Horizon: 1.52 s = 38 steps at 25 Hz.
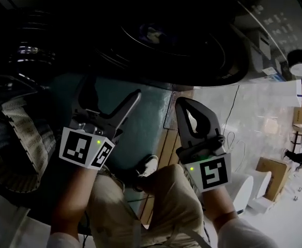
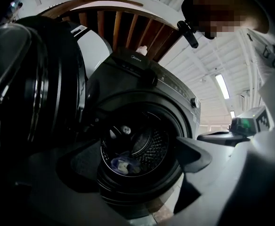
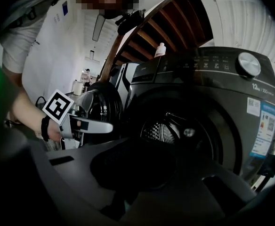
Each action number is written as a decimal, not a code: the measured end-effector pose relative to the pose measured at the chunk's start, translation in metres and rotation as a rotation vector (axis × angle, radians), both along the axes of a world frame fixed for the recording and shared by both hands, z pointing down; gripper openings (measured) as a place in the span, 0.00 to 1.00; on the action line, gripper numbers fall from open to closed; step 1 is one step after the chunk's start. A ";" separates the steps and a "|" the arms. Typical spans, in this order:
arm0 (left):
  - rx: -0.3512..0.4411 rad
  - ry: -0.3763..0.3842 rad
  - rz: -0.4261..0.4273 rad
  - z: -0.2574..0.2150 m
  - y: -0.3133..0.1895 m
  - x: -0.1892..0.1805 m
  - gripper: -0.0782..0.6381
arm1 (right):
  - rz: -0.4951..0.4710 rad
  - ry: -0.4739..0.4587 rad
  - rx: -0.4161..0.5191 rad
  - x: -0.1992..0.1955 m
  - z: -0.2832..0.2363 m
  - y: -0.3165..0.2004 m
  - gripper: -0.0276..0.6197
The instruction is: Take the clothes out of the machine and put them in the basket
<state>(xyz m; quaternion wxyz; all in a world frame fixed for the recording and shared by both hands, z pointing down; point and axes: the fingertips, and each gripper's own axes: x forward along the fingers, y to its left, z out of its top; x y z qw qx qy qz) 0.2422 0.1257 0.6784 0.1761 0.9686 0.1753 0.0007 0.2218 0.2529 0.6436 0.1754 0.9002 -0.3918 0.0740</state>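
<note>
The dark front-loading machine (image 1: 213, 40) stands with its round door (image 2: 20, 79) swung open to the left. A blue and white garment (image 2: 123, 164) lies at the bottom of the drum, and in the head view the garment (image 1: 151, 34) shows faintly through the opening. A woven basket (image 1: 16, 138) sits on the floor at the left, under the door. My left gripper (image 1: 112, 89) is open with nothing in it, pointing at the drum from a short way out. My right gripper (image 1: 183, 103) is shut on nothing, in front of the machine's lower right.
A small bottle (image 3: 161, 49) stands on top of the machine, under a wooden staircase (image 2: 114, 27). The person's knees (image 1: 166, 190) and a shoe (image 1: 148, 164) are below the grippers. Cardboard boxes (image 1: 272, 172) stand on the tiled floor at the right.
</note>
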 end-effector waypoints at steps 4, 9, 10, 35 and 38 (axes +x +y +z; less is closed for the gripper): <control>-0.007 0.047 0.033 0.036 0.010 0.034 0.78 | 0.000 0.023 -0.009 0.017 0.047 0.007 0.06; -0.017 0.090 0.117 0.074 0.031 0.072 0.78 | 0.021 0.065 -0.003 0.034 0.096 0.021 0.06; -0.011 0.098 0.133 0.079 0.034 0.078 0.78 | 0.030 0.079 0.004 0.037 0.103 0.023 0.06; 0.357 -0.058 0.424 0.112 0.126 0.264 0.78 | 0.149 0.187 0.154 0.049 0.144 0.117 0.06; 0.486 -0.064 0.490 0.118 0.143 0.282 0.78 | 0.163 0.182 0.171 0.049 0.148 0.121 0.06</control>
